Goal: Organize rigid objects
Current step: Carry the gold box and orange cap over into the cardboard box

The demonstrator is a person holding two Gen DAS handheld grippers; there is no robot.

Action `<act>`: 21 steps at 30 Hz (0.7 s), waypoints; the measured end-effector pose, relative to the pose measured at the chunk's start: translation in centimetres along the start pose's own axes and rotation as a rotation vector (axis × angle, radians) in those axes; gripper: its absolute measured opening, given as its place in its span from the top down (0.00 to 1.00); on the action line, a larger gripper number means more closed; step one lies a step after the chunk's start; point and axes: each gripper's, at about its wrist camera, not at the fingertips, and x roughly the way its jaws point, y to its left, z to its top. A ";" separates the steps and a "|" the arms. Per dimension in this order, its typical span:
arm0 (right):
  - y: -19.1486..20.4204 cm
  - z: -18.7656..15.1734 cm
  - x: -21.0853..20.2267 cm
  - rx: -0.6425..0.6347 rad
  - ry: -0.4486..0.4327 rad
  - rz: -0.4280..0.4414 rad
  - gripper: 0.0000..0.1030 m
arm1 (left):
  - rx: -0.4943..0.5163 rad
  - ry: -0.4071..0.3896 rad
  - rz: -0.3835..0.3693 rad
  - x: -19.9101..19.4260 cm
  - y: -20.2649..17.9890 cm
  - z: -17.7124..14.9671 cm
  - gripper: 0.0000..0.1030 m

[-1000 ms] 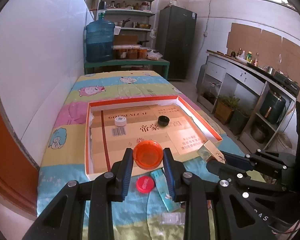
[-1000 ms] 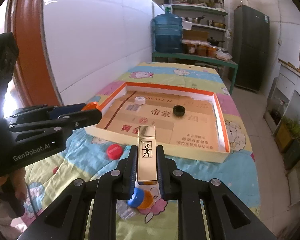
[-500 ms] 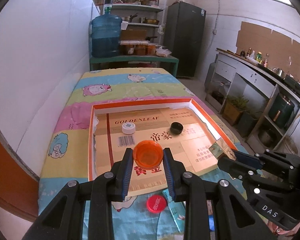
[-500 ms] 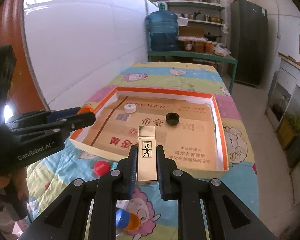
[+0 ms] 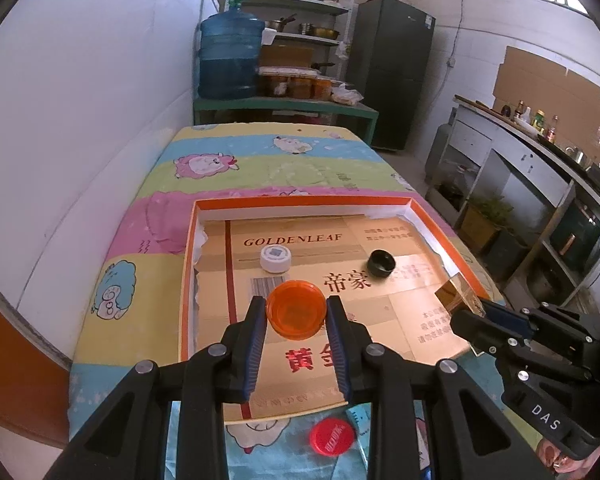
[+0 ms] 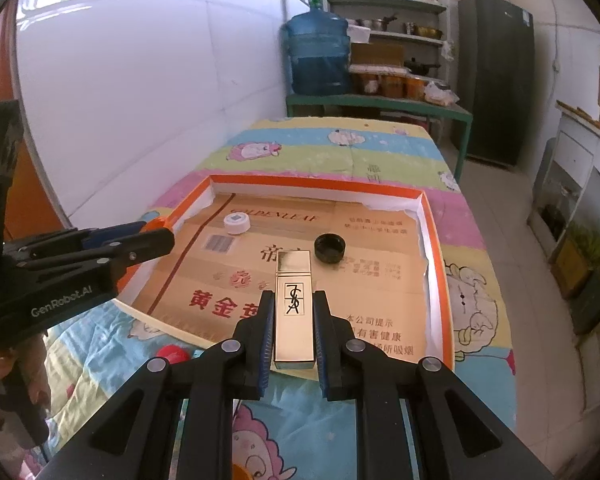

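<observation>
An orange-rimmed shallow box (image 5: 300, 201) (image 6: 432, 216) lined with printed cardboard lies on the cartoon-print tablecloth. My left gripper (image 5: 297, 310) is shut on an orange round lid (image 5: 297, 312), held above the box's near half. My right gripper (image 6: 294, 312) is shut on a gold rectangular case (image 6: 294, 304) with a black logo, over the box's near edge. In the left wrist view that gold case (image 5: 458, 295) shows at the right, over the box's right rim. Inside the box rest a white cap (image 5: 275, 258) (image 6: 236, 222) and a black cap (image 5: 382, 264) (image 6: 330, 246).
A red bottle cap (image 5: 333, 437) (image 6: 173, 354) lies on the cloth in front of the box, next to a teal packet (image 5: 358, 420). A white wall runs along the left. A blue water jug (image 5: 231, 58) and shelves stand beyond the table's far end.
Both grippers have moved forward over the box with their loads still held. The box and the caps inside now look closer; the red cap has slid toward the bottom of the views.
</observation>
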 end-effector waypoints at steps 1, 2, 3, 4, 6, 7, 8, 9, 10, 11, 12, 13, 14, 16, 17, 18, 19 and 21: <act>0.0 0.0 0.3 0.002 0.005 0.001 0.83 | -0.003 0.002 0.003 0.2 0.1 0.0 0.70; -0.1 0.1 0.5 0.003 0.010 0.002 0.83 | -0.004 0.003 0.007 0.4 0.1 0.1 0.70; -0.1 0.1 0.8 0.003 0.015 0.003 0.83 | -0.007 0.006 0.012 0.6 0.3 0.1 0.70; -0.1 0.2 1.1 0.002 0.019 0.003 0.83 | -0.009 0.007 0.015 0.8 0.3 0.1 0.70; -0.1 0.3 1.6 0.000 0.025 0.005 0.83 | -0.015 0.013 0.022 1.3 0.6 0.2 0.70; -0.1 0.4 1.9 0.000 0.028 0.005 0.83 | -0.017 0.017 0.025 1.5 0.7 0.3 0.70; -0.1 0.4 2.2 0.000 0.032 0.005 0.83 | -0.020 0.021 0.028 1.8 0.8 0.3 0.70; -0.1 0.5 2.6 -0.001 0.037 0.005 0.83 | -0.023 0.025 0.028 2.0 0.9 0.3 0.70; -0.1 0.5 2.8 -0.002 0.040 0.005 0.83 | -0.025 0.029 0.029 2.1 0.9 0.3 0.70; -0.1 0.6 3.1 -0.002 0.045 0.005 0.83 | -0.028 0.033 0.030 2.3 1.1 0.3 0.70; -0.1 0.7 3.5 -0.003 0.052 0.005 0.83 | -0.031 0.037 0.031 2.5 1.2 0.3 0.70; -0.1 0.7 3.7 -0.003 0.056 0.004 0.83 | -0.035 0.041 0.032 2.6 1.3 0.2 0.70; -0.1 0.7 4.0 -0.004 0.061 0.002 0.83 | -0.038 0.043 0.033 2.7 1.4 0.2 0.70; -0.2 0.6 4.5 -0.004 0.069 -0.001 0.83 | -0.046 0.051 0.031 3.1 1.7 0.1 0.70; -0.2 0.6 4.6 -0.004 0.072 -0.001 0.83 | -0.050 0.055 0.029 3.3 1.7 0.1 0.70; -0.3 0.7 4.8 -0.003 0.075 0.000 0.83 | -0.053 0.060 0.028 3.5 1.8 0.1 0.70; -0.3 0.6 5.0 -0.003 0.078 0.001 0.83 | -0.055 0.063 0.027 3.6 1.8 0.0 0.70; -0.4 0.5 5.3 -0.003 0.087 0.003 0.83 | -0.055 0.070 0.025 3.8 1.8 -0.1 0.70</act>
